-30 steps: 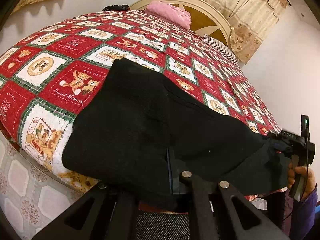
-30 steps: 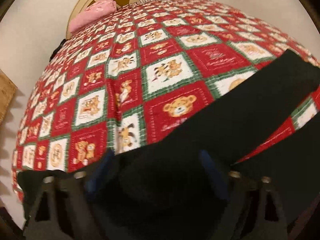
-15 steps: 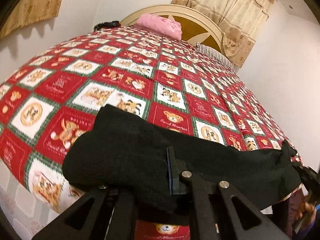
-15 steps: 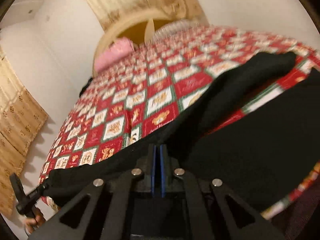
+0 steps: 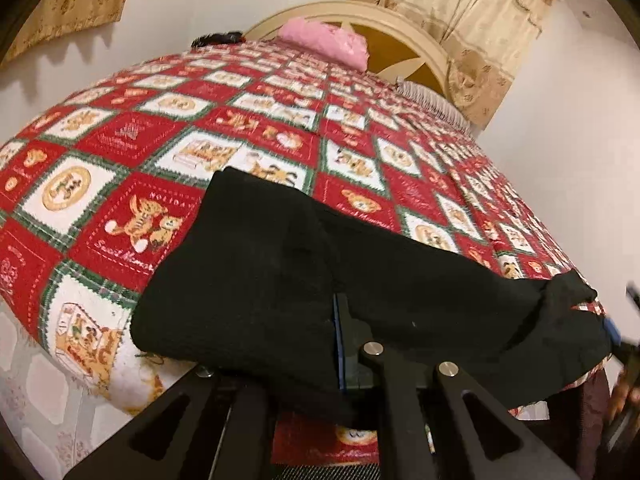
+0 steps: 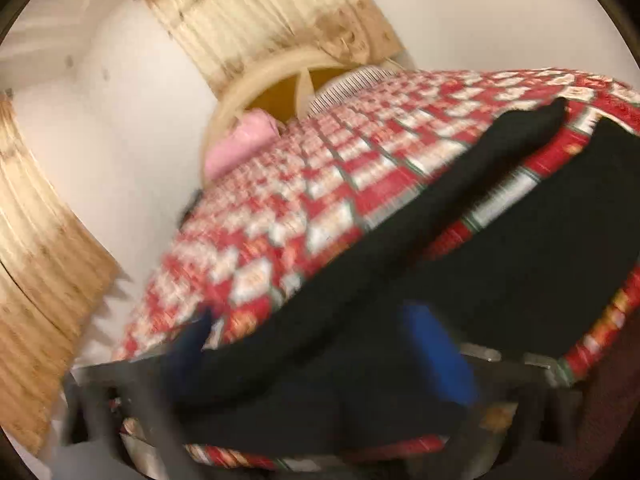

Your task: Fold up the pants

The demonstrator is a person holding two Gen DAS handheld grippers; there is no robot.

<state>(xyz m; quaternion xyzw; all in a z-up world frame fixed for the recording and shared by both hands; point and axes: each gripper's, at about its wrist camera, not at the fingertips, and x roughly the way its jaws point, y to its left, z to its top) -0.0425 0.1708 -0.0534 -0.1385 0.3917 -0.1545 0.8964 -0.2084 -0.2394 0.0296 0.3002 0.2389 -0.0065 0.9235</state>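
Observation:
Black pants (image 5: 280,272) lie along the near edge of a bed with a red, white and green teddy-bear quilt (image 5: 132,148). My left gripper (image 5: 338,344) is shut on the near edge of the pants, its blue pads pressed together with cloth draped over the left finger. In the blurred right wrist view the pants (image 6: 460,220) stretch away to the upper right in two strips. My right gripper (image 6: 320,344) is open, its blue pads wide apart with the cloth lying between them. The right gripper also shows blurred at the right edge of the left wrist view (image 5: 620,332).
A pink pillow (image 5: 328,38) and a striped pillow (image 5: 432,100) sit at the cream round headboard (image 5: 400,28). Beige curtains (image 5: 472,4) hang behind it. White walls flank the bed. Patterned floor tiles (image 5: 36,400) show at lower left.
My right gripper has opened its jaws, which were shut on the pants half a second ago, and it is moving fast. My left gripper stays shut on the pants and has tilted down.

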